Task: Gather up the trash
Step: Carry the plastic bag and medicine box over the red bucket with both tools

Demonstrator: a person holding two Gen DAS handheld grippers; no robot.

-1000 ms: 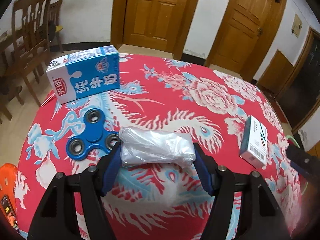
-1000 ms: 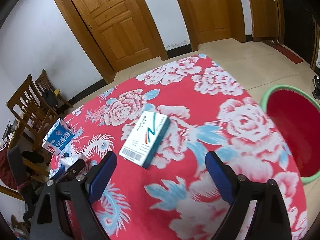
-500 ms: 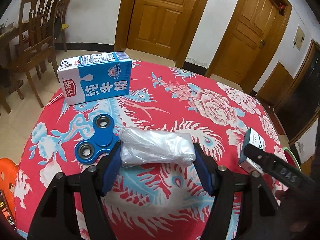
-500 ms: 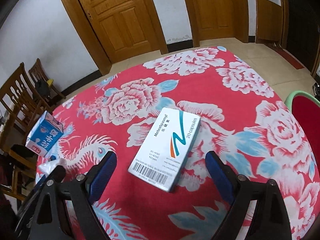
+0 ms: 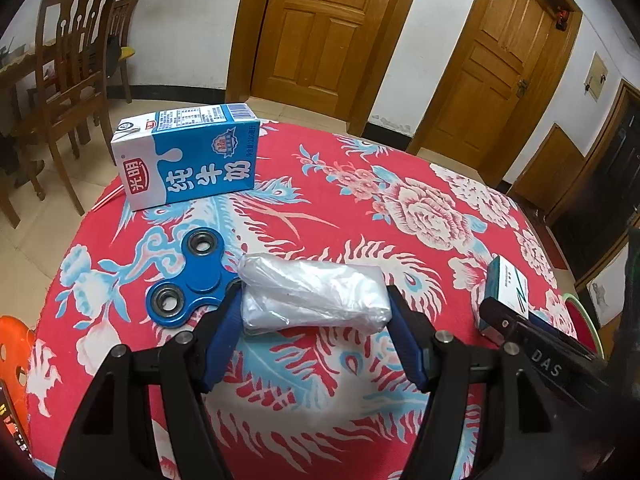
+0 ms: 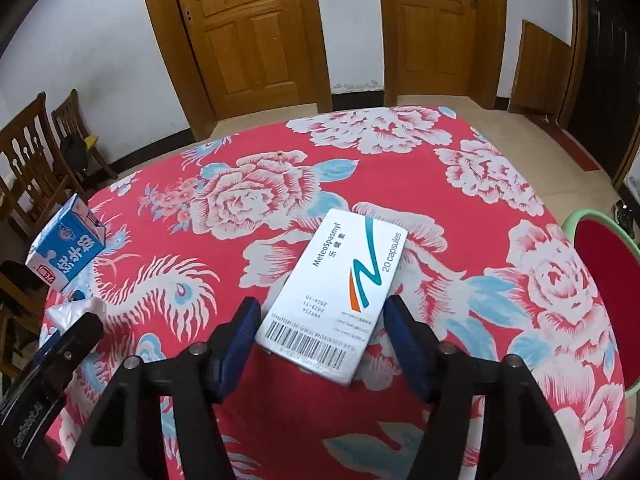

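Round surface (image 5: 320,208) under a red cloth printed with white peonies and a blue-and-white phoenix. Left gripper (image 5: 314,322) has its blue-padded jaws clamped on a crumpled clear plastic bag (image 5: 314,298), pads pressing both ends, the bag low over the cloth. Just left of it lies a blue fidget spinner (image 5: 192,278), one lobe hidden behind the left pad. Farther back, near the rim, a blue-and-white milk carton (image 5: 188,156) lies on its side. Right gripper (image 6: 320,332) straddles the near end of a white medicine box (image 6: 340,296) lying flat on the cloth; its jaws have just been closing, the right pad at the box edge, the left with a sliver of red showing, so contact cannot be told for certain. Beyond the surface's right edge, a red basin with a green rim (image 6: 604,288). Room: white walls, dark skirting, pale tiled floor, panelled wooden doors (image 5: 316,32), wooden chairs (image 5: 68,76) at left, an orange plastic stool (image 5: 16,344) low left.
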